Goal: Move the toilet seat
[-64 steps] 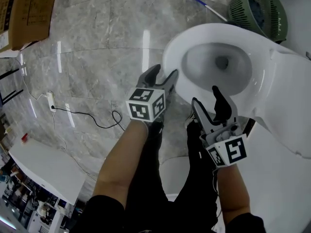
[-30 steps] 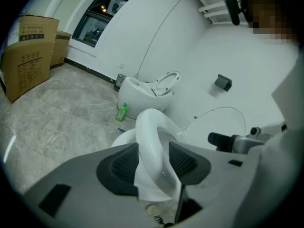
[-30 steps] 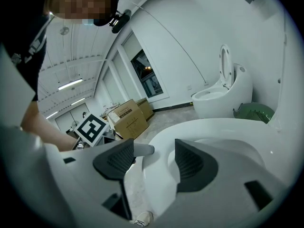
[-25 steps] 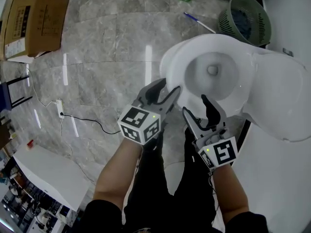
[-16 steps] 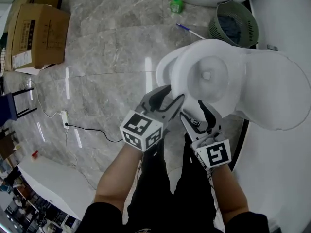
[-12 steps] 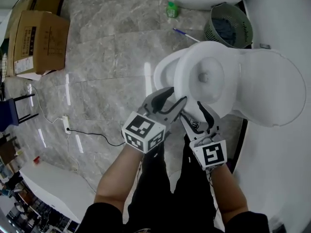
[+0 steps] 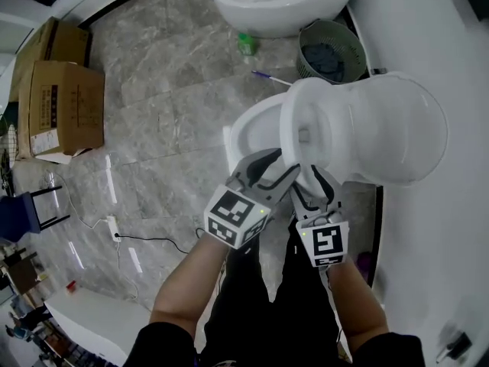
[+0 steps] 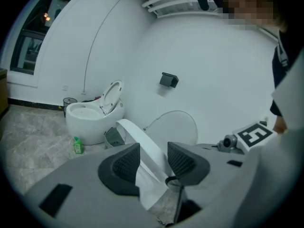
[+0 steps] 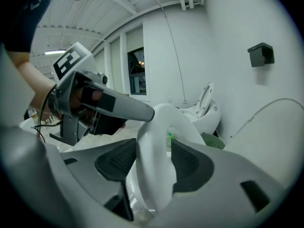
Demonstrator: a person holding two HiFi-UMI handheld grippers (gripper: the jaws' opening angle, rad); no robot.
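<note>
The white toilet seat [image 7: 289,136] is lifted off the bowl [image 7: 252,132] and stands steeply tilted in front of the upright lid [image 7: 390,128]. My left gripper [image 7: 281,162] holds the seat's front edge from the left. My right gripper [image 7: 309,186] holds it just beside, from below, and its jaws are closing on the rim. In the left gripper view the seat band [image 8: 142,146] runs between the pads of the left gripper [image 8: 153,160]. In the right gripper view the thick rim [image 9: 156,141] fills the gap of the right gripper [image 9: 152,163], touching both pads.
A second toilet [image 7: 275,2] stands at the far end, with a green basket [image 7: 330,50], a green bottle [image 7: 245,44] and a purple pen [image 7: 267,76] on the floor between. Cardboard boxes [image 7: 57,109] sit at the left. A cable [image 7: 153,241] crosses the floor. White wall runs along the right.
The seat has swung up from lying on the bowl to steeply tilted toward the lid. Both grippers rose with its front edge, and the head view pulled back.
</note>
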